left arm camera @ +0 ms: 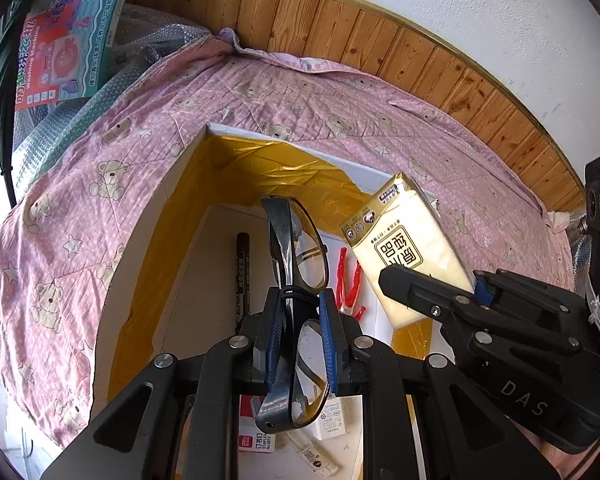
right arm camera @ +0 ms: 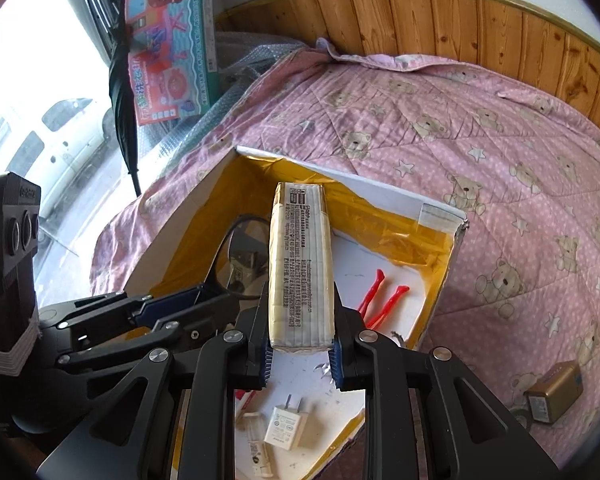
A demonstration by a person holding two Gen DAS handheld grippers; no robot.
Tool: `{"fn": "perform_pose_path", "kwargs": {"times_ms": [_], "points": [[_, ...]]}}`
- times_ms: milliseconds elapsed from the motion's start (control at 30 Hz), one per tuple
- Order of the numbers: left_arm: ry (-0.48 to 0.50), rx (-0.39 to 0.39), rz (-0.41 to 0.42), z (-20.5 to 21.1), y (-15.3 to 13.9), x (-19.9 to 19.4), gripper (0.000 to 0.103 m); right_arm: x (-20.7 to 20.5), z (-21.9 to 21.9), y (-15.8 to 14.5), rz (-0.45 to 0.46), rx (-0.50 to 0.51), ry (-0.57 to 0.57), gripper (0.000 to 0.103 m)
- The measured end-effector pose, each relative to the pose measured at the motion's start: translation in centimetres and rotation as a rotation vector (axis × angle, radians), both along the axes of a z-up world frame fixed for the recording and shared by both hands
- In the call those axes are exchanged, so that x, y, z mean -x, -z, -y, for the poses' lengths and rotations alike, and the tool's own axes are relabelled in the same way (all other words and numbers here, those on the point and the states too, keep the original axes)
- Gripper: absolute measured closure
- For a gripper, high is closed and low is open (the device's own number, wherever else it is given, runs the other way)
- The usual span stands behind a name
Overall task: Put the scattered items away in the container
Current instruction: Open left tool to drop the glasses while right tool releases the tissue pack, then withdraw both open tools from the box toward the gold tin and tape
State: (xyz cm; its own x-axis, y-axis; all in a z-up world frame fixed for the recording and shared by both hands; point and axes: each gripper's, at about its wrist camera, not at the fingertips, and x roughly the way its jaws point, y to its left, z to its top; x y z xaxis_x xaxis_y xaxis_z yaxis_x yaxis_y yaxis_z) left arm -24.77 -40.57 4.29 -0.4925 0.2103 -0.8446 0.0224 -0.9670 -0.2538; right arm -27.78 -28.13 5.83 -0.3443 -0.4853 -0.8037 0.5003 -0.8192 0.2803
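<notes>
Both loads hung over the open cardboard box (left arm camera: 148, 216) on the bed quilt (left arm camera: 80, 184). The left claw (left arm camera: 300, 344) pinched black-framed glasses (left arm camera: 300, 248) at the bridge; the right claw (right arm camera: 300, 354) clamped a soft, plastic-wrapped tissue pack (right arm camera: 300, 268). Best to lower each close to the box floor before releasing, clear of the red clips (right arm camera: 380, 296) and marker (left arm camera: 242, 276), since the lenses scratch
</notes>
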Motion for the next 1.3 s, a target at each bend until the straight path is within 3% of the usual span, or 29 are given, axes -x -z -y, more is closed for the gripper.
{"fn": "perform_pose_path", "kwargs": {"times_ms": [100,267,667,1300], "points": [[-0.009,0.005,0.027,0.2,1.3,1.0,0.082,1.1,0.7,1.0,0.018,-0.019,-0.013,0.076],[-0.028,-0.056,0.068,1.2,3.0,1.8,0.074,1.5,-0.6,1.8,0.019,0.009,0.036,0.074],[-0.036,-0.105,0.035,1.7,0.7,-1.3,0.072,-2.1,-4.1,1.3,0.042,0.161,0.107,0.074],[0.045,-0.100,-0.021,-2.6,-3.1,-9.1,0.070,-10.8,-7.5,0.6,0.070,0.293,0.134,0.072]]}}
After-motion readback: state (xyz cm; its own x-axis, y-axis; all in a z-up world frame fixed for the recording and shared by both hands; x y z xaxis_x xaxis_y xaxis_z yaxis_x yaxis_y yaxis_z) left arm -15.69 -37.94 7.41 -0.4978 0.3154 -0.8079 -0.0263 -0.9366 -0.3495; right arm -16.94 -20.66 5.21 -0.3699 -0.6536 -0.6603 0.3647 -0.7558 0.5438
